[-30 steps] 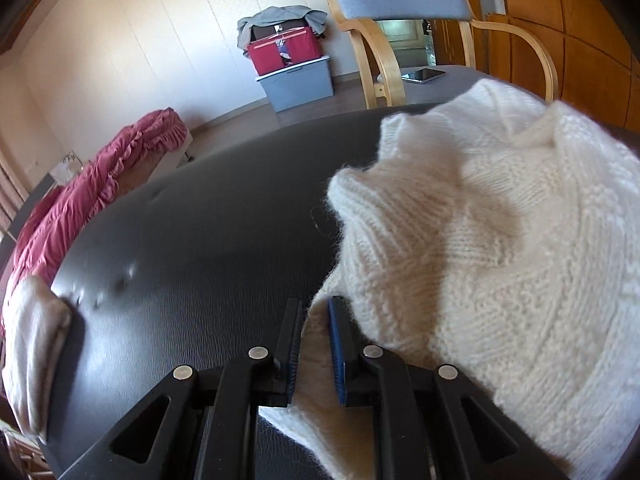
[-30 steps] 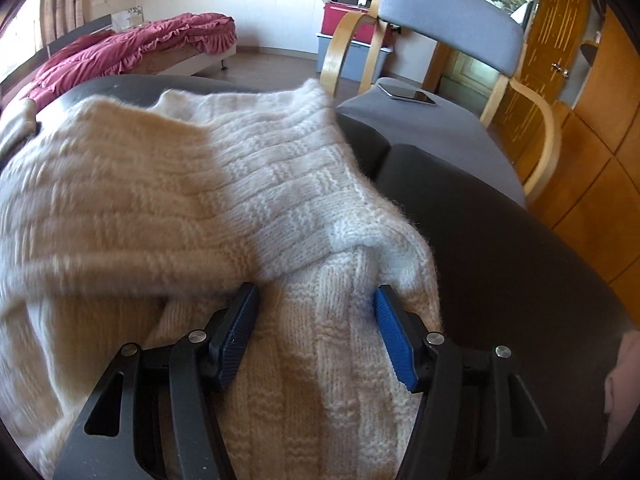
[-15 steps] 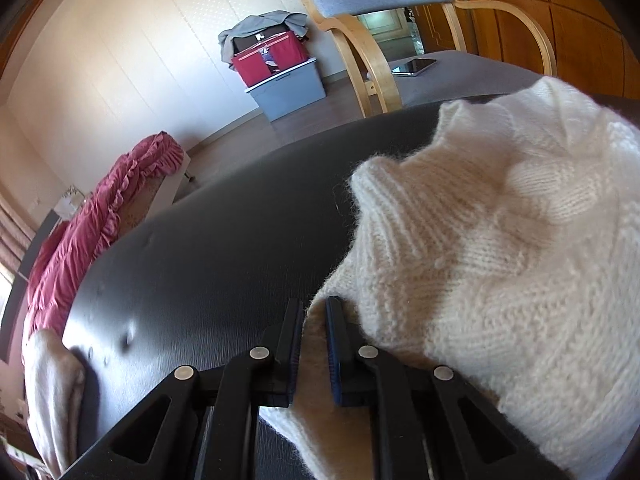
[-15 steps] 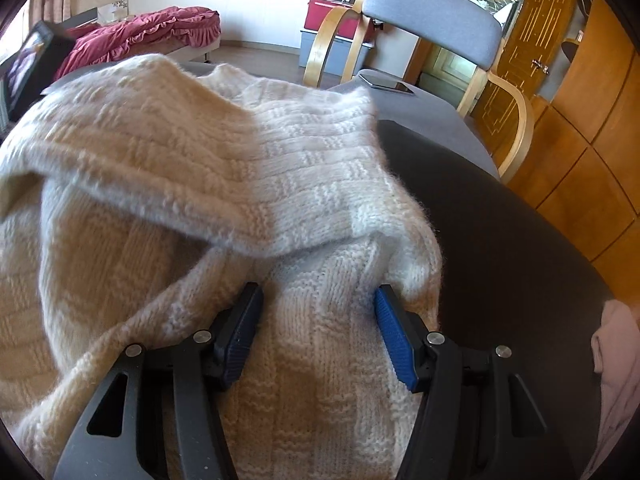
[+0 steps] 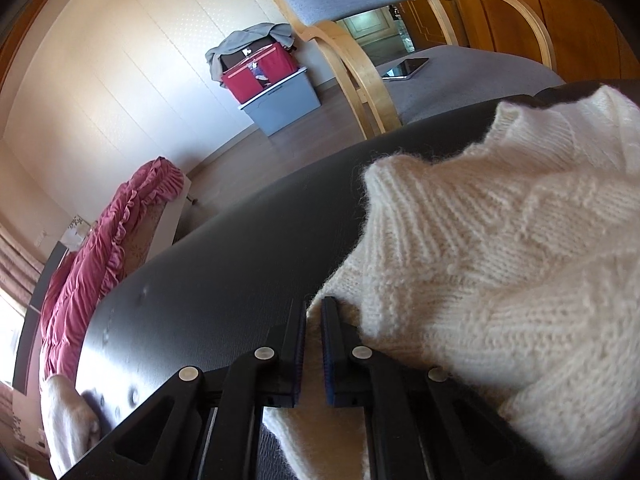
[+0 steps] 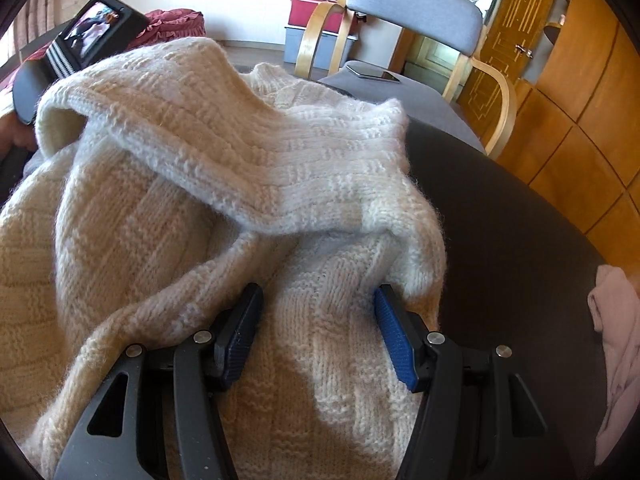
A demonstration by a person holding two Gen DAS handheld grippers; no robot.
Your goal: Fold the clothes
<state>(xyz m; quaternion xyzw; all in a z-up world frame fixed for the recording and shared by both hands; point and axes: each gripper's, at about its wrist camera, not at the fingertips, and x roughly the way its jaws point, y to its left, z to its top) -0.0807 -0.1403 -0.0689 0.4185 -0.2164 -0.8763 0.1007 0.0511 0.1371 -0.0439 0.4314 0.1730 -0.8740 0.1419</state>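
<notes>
Both pairs of fingers are on the white knitted sweater [image 6: 224,184], which lies bunched on the dark table [image 5: 224,264]. Left gripper [image 5: 313,344]: its jaws have just been closing and now pinch a thin edge of the knit at the sweater's near left corner. Right gripper [image 6: 316,332]: its jaws stand spread around a thick fold of knit at the sweater's near side, with the blue pads touching the wool on both flanks. Beyond the sweater stands a grey chair [image 6: 416,8] with a phone [image 6: 372,74] on its seat. Judging by the loose hump of fabric draped over itself, the fold looks barely begun: no flat, squared shape shows yet, and smoothing and further folds remain.
</notes>
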